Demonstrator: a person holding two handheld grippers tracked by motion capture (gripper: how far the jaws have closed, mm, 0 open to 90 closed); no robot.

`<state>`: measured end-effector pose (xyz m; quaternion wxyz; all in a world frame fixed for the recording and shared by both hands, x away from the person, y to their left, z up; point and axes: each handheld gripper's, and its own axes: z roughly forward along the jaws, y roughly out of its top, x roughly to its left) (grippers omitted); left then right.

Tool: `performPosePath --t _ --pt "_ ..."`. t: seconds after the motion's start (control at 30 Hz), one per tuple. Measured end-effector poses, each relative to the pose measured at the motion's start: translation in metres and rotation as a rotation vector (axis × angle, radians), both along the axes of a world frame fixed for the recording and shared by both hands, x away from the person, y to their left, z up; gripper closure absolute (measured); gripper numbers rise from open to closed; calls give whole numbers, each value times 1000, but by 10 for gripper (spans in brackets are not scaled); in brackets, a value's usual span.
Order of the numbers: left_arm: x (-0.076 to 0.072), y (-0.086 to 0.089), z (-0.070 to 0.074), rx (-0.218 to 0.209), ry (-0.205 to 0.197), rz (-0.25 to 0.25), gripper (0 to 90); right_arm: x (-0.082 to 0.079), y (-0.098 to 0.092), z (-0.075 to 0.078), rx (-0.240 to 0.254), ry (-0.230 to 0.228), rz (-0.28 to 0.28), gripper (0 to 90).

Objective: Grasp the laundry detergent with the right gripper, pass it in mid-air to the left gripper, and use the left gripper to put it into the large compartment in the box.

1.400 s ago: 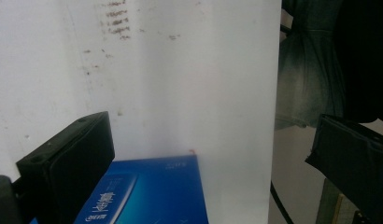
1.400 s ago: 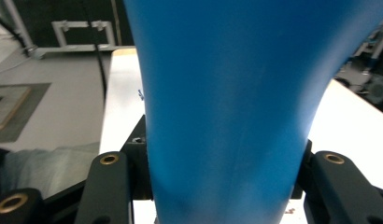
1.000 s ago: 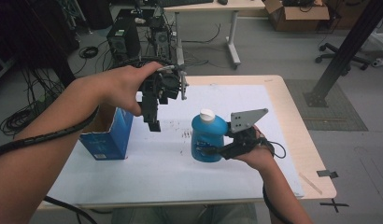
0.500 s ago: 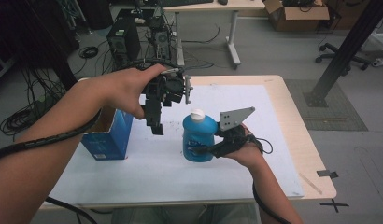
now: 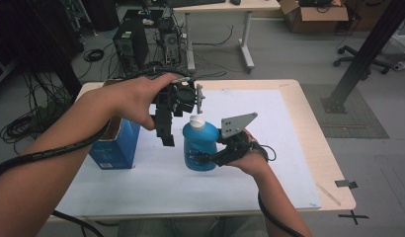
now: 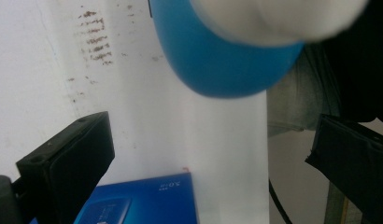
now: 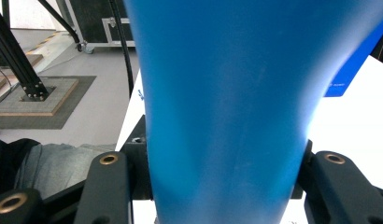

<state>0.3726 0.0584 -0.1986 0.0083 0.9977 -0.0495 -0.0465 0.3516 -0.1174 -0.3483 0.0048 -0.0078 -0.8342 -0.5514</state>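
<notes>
Farthest to my left on the worktop (image 5: pixel 289 148) stands the blue box (image 5: pixel 114 145), upright on the white sheet (image 5: pixel 156 182) that covers most of the surface; in my left gripper view one corner of that box (image 6: pixel 147 200) shows at the bottom, with white print on it too small to read.

Next comes my left gripper (image 5: pixel 166 131), raised off the sheet in my left hand (image 5: pixel 136 98) and pointing downward, just beside the bottle's upper left side. Its fingers (image 6: pixel 70 158) are spread wide apart and grasp nothing: one black pad sits at the lower left of the left gripper view and the other at the far right, with bare white sheet between them. The bottle's blurred white cap (image 6: pixel 278 18) and blue shoulder hang at the top of that view, beyond the fingertips and not between them. I cannot tell whether any part of this gripper touches the bottle.

In the middle is the blue bottle (image 5: pixel 199 145), upright with its white cap on, its base at the sheet.

To the right, my right gripper (image 5: pixel 210 159) comes at the bottle from its lower right side, carried in my right hand (image 5: pixel 250 158). Its fingers (image 7: pixel 108 186) are clamped onto the bottle's lower body, one pad pressed against each flank, and the blue wall (image 7: pixel 222 107) rises between them.
</notes>
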Motion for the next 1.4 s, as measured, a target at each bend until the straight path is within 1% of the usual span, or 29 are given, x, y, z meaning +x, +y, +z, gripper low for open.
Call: performPosePath --t 0.13,0.17,0.27,0.37,0.47,0.6,0.7,0.87,0.97,1.0,1.03,1.27,1.4 --pt "-1 1 -4 -6 2 -2 1 1 7 -3 0 0 6 460" --pt "-1 1 -6 -5 4 -3 1 1 11 -5 -4 -1 10 460" --pt "-2 1 -8 4 1 -5 1 2 15 -8 -1 3 8 460" --pt "-4 2 -10 -12 -1 -4 1 3 21 -11 -7 6 9 460" --pt "-4 2 -11 -6 -6 -3 1 4 24 -13 -3 9 9 460" --pt "-4 3 -15 -9 -2 1 1 4 32 -16 10 13 13 460" --pt "-5 4 -16 -3 -4 -3 1 3 38 -17 2 13 21 460" --pt "-6 5 -17 -9 -10 -2 1 3 43 -17 8 17 26 460" --pt "-7 4 -18 -10 -6 -3 1 2 48 -16 -5 10 29 460" --pt "-8 4 -19 -2 -5 -5 1 2 48 -16 -5 10 29 460" --pt "-8 3 -20 -3 -7 -6 1 2 49 -16 -9 7 30 460" --pt "-12 0 -24 5 -12 -7 1 1 52 -16 -15 2 25 460" --pt "-13 0 -24 1 -24 -4 1 1 53 -15 -18 -1 23 460"
